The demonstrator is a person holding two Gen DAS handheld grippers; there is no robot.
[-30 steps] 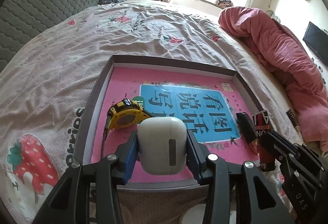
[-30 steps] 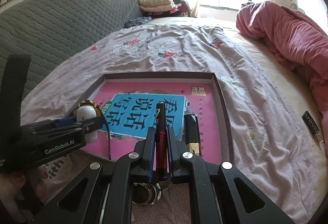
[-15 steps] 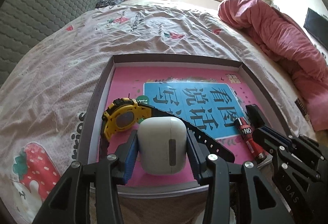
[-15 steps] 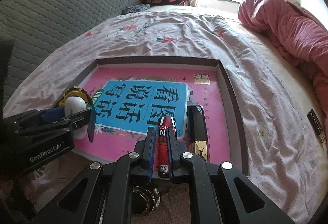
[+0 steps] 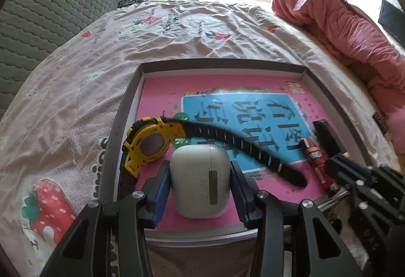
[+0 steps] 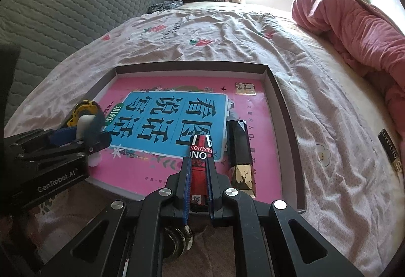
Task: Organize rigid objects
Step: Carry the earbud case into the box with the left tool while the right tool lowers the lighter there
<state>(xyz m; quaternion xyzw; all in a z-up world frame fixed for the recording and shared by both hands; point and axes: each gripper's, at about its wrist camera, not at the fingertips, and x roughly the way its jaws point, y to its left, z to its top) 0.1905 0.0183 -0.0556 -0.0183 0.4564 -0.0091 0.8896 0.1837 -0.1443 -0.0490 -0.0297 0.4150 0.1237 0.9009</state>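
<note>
Hovering low over the tray (image 5: pixel 126 109) on the bed (image 5: pixel 76 74), both grippers have come in closer than a second ago — the pink book cover fills more of each view and the whole yellow watch (image 5: pixel 149 142) now shows, where only its top edge peeked out before. I judge both loads are about to be set down inside the tray.

The left gripper (image 5: pixel 200 185) has its fingers clamped on the white earbud case (image 5: pixel 200 180), held just over the tray's 7 o'clock corner, right beside the watch at its 10 o'clock. The right gripper (image 6: pixel 198 175) has its fingers squeezed together on the thin red tube (image 6: pixel 200 163), which hangs near the tray's 5 o'clock edge, with the black-and-gold box (image 6: pixel 240 158) lying at its 3 o'clock.

Counted: 1 tray, 1 watch, 1 earbud case, 1 red tube, 1 black-and-gold box — 2 already resting in the tray, 2 not yet released.
</note>
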